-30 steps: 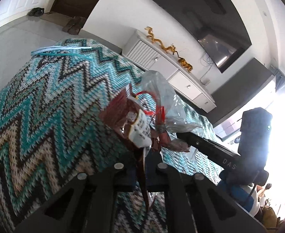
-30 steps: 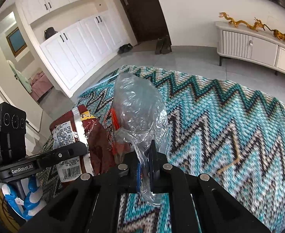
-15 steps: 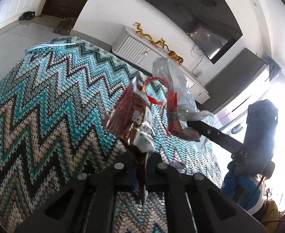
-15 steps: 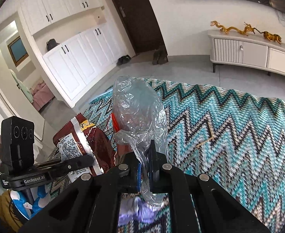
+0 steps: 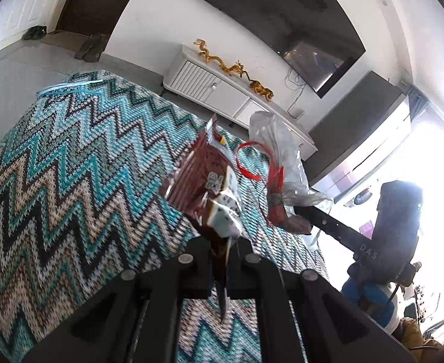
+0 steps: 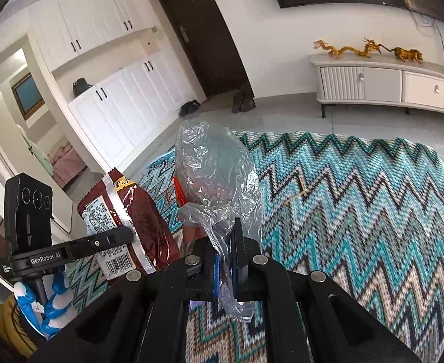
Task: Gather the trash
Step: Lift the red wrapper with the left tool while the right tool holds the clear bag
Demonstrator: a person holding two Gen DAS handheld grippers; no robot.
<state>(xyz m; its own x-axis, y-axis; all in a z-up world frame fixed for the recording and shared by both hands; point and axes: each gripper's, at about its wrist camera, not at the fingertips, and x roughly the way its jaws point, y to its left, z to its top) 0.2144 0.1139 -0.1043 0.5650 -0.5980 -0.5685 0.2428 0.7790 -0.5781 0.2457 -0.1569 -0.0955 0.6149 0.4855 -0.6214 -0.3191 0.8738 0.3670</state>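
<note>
My left gripper (image 5: 225, 249) is shut on a dark red snack wrapper (image 5: 202, 184) with a white label, held up above the zigzag-patterned cloth (image 5: 79, 166). My right gripper (image 6: 225, 252) is shut on a crumpled clear plastic bag (image 6: 214, 169) with something red inside. In the left wrist view the plastic bag (image 5: 279, 151) and the right gripper (image 5: 305, 211) sit just to the right of the wrapper. In the right wrist view the wrapper (image 6: 131, 211) and the left gripper (image 6: 128, 236) appear at the left, close beside the bag.
The teal, black and beige zigzag cloth (image 6: 358, 199) covers the surface below. A thin wooden stick (image 6: 297, 193) lies on it. A white low cabinet (image 6: 388, 81) with gold dragon figures stands by the wall under a dark TV (image 5: 285, 21). Shoes (image 6: 243, 101) sit by the door.
Both grippers have risen away from the cloth, carrying the wrapper and the plastic bag. More of the room and the TV wall shows now. Both grips stay the same.
</note>
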